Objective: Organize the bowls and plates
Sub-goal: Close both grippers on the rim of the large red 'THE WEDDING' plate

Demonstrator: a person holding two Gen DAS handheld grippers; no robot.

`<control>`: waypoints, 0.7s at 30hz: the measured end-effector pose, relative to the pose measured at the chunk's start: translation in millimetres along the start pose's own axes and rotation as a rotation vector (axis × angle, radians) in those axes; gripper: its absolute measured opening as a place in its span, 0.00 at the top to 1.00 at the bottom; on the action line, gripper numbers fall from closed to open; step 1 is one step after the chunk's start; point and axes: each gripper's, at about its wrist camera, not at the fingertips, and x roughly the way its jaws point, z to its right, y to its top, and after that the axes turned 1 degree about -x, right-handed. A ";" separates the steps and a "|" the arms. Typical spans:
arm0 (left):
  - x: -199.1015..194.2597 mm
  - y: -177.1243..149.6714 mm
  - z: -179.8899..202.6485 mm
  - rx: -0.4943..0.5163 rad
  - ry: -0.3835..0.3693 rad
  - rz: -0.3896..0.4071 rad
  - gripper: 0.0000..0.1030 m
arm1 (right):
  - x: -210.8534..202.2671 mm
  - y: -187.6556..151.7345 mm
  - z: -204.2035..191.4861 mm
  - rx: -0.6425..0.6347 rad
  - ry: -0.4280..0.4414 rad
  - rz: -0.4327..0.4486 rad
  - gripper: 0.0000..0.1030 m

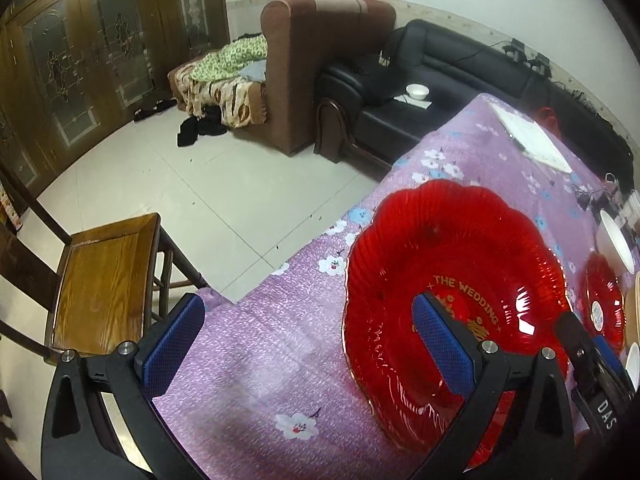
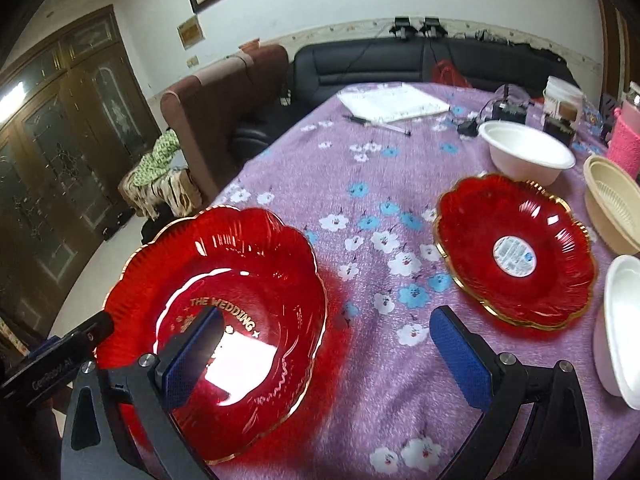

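A large red scalloped plate (image 1: 452, 280) marked "THE WEDDING" lies on the purple flowered tablecloth (image 1: 280, 320); it also shows in the right wrist view (image 2: 240, 280). My left gripper (image 1: 308, 340) is open, its right finger over the plate's near rim. My right gripper (image 2: 332, 352) is open, its left finger over the same plate. A second red plate (image 2: 516, 252) with a round sticker lies to the right. A white bowl (image 2: 524, 152) stands behind it, a beige bowl (image 2: 612, 208) at the right, and another white bowl (image 2: 624, 328) at the right edge.
A wooden chair (image 1: 104, 280) stands at the table's left edge. White papers (image 2: 396, 104) and a pen (image 2: 380, 124) lie at the far side. A charger, jars and a pink holder (image 2: 626, 144) crowd the far right. Sofas stand beyond the table.
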 end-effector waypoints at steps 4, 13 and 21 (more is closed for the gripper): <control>12.8 0.0 2.7 -0.005 -0.003 -0.040 0.00 | 16.0 2.8 0.9 0.014 -0.004 -0.043 0.01; 23.4 -1.5 12.7 0.007 -0.005 -0.067 0.00 | 33.0 9.2 -4.7 0.002 -0.003 -0.078 0.05; 38.2 -3.4 24.8 0.013 -0.030 -0.118 0.00 | 47.8 10.0 -0.5 0.038 0.009 -0.137 0.18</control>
